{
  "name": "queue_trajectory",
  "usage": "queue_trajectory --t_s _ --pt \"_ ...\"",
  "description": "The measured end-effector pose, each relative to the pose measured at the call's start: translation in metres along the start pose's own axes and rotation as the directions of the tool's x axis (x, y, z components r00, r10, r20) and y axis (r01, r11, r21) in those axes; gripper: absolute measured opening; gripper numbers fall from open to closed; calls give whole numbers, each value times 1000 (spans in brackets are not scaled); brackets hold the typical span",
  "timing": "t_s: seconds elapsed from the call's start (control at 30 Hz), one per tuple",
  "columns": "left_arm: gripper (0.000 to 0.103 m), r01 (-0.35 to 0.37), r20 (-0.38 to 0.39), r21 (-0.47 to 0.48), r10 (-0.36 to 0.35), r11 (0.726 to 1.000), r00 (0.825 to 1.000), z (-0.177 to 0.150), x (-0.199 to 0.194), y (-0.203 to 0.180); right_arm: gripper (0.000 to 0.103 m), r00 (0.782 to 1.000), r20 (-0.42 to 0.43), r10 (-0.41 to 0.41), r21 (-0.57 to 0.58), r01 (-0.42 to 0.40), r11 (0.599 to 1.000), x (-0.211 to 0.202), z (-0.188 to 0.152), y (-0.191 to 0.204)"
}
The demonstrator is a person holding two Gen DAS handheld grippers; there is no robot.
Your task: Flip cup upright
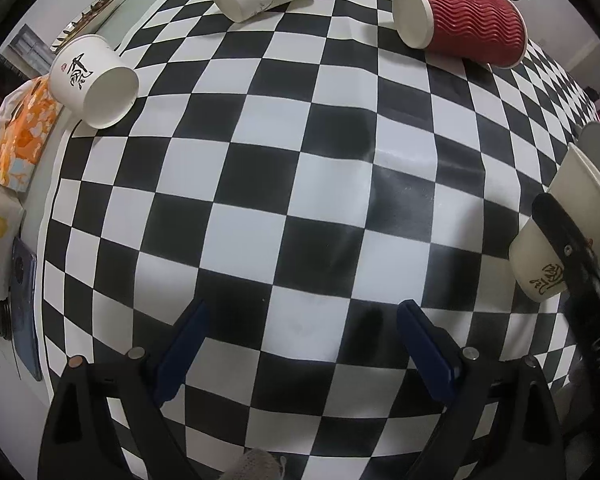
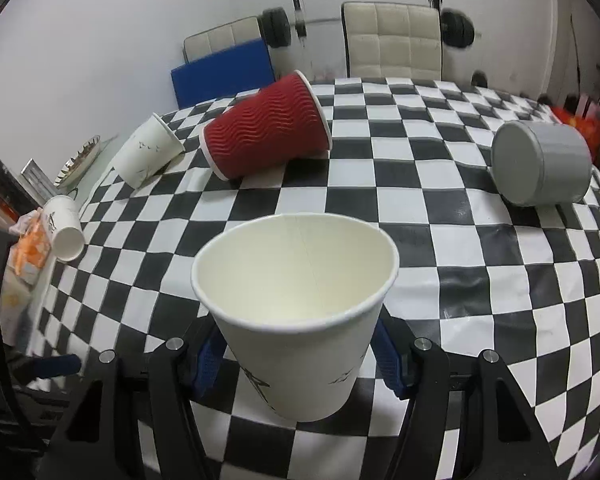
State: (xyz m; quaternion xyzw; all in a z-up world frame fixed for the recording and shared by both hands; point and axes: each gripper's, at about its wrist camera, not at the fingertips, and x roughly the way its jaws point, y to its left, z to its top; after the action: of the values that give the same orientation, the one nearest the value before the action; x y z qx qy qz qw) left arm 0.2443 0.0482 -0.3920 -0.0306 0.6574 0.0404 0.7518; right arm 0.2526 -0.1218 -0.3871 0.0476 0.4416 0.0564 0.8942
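My right gripper (image 2: 298,346) is shut on a white paper cup (image 2: 296,312), mouth up and leaning slightly toward the camera, just above the checkered tablecloth (image 2: 460,280). In the left wrist view the same cup (image 1: 556,240) shows at the right edge with a black finger (image 1: 560,236) of the right gripper across it. My left gripper (image 1: 302,322) is open and empty over the cloth. A red ribbed cup (image 2: 266,138) lies on its side, also in the left wrist view (image 1: 468,24). Two white cups (image 2: 146,158) (image 2: 64,228) and a grey cup (image 2: 544,164) lie on their sides.
An orange tissue pack (image 1: 24,136) and a phone (image 1: 26,304) lie off the cloth's left edge. A decorated plate (image 2: 78,164) sits at the far left. White chairs (image 2: 392,44) and a blue pad (image 2: 224,76) stand behind the table.
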Motion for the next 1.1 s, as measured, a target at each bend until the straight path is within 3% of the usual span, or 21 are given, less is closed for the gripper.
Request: queue_trajectory --t_s 0.1,0.2,0.27,0.33,0.57,0.73,0.9,1.1 --pt "95 1 2 8 -1 1000 1000 -10 5 3 67 1000 7 -23 -36 23 999 -4 -7 9" --pt "95 2 16 14 -2 1000 1000 -14 2 7 68 999 -38 -21 -36 20 999 -7 -14 9" --pt "95 2 27 18 -2 1000 1000 -17 -2 10 81 997 -75 -21 -33 19 999 -8 -19 10" --pt "95 3 41 21 -3 1000 999 -22 -8 14 88 996 -92 -16 -25 13 1000 -11 -22 10" --pt "95 -36 119 55 29 998 992 -49 -35 8 89 984 -150 -94 -19 92 996 -44 -39 11" --pt "98 -34 163 86 19 996 986 -62 -62 -10 89 968 -194 -161 47 173 984 -82 -44 -4" --pt "99 -19 212 120 -7 993 977 -69 -103 -20 89 951 -219 -219 105 246 963 -130 -36 -20" --pt "100 -13 269 139 -25 990 963 -82 -150 -38 89 950 -202 -240 101 264 959 -185 -17 -27"
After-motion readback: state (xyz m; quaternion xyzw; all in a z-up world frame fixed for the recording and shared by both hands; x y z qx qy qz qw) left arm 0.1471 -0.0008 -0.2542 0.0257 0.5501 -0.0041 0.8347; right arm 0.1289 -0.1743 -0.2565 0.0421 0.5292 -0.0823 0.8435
